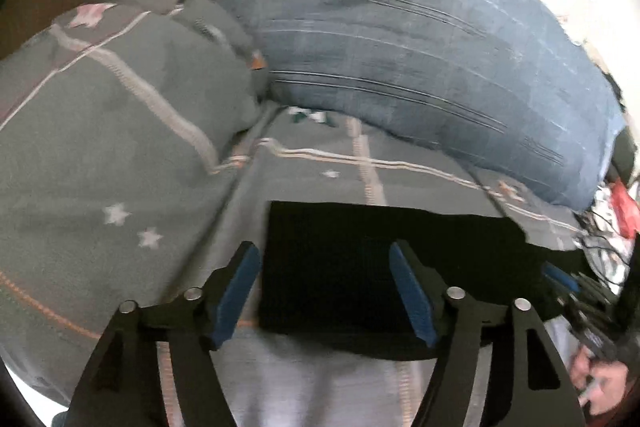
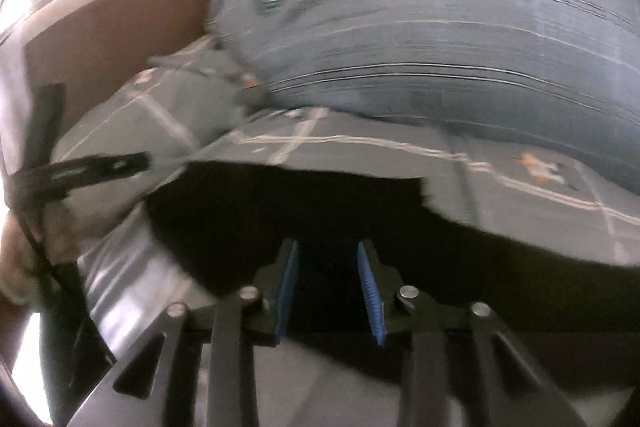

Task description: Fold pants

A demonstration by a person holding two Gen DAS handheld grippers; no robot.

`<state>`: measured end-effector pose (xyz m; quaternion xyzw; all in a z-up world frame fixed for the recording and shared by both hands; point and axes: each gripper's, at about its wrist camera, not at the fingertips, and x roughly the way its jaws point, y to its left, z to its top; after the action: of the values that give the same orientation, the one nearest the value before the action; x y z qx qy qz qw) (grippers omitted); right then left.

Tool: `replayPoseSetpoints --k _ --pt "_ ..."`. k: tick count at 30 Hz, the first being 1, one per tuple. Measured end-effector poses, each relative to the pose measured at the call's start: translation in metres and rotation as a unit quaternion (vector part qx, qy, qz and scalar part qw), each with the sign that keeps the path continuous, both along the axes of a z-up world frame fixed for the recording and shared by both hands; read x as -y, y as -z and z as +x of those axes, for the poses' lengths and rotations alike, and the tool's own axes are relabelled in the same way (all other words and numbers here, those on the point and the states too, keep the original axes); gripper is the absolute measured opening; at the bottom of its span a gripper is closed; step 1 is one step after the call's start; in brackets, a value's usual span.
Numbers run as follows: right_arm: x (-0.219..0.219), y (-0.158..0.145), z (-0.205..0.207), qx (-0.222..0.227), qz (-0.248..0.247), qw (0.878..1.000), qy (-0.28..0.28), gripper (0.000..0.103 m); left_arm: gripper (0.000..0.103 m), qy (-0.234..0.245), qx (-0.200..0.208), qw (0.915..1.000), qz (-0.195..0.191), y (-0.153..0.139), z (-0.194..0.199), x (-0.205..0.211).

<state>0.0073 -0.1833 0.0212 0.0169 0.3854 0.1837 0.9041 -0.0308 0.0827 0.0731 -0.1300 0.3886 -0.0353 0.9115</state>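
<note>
Black pants (image 1: pixel 360 267) lie folded on the bed (image 1: pixel 120 187); both hand-held grippers, left (image 1: pixel 326 291) and right (image 2: pixel 328 291), hover released. Next probably another fold.

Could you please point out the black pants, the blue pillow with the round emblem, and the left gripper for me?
black pants (image 1: pixel 340 267): left wrist view, on the flat folded cloth.
blue pillow (image 1: pixel 400 47): left wrist view, on its striped face below the emblem.
left gripper (image 1: pixel 326 267): left wrist view, midway between its blue-padded fingertips.
</note>
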Motion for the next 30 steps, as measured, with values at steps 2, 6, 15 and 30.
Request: replayPoseSetpoints --k 2,6,15,30 --pt "0.008 0.004 0.012 -0.005 -0.007 1.000 0.017 0.034 0.071 0.018 -0.004 0.9998 0.002 0.001 0.003 0.015" --pt "0.023 0.008 0.034 0.006 -0.014 0.998 0.055 0.036 0.071 0.051 -0.022 0.9983 0.019 0.014 0.011 0.041" --pt "0.031 0.025 0.074 -0.028 -0.004 0.999 0.033 0.010 0.072 0.065 -0.040 0.9958 0.051 0.037 0.020 0.066" --pt "0.034 0.008 0.033 -0.003 -0.024 0.997 0.067 0.030 0.074 0.063 -0.038 0.9957 0.055 0.040 0.015 0.069"
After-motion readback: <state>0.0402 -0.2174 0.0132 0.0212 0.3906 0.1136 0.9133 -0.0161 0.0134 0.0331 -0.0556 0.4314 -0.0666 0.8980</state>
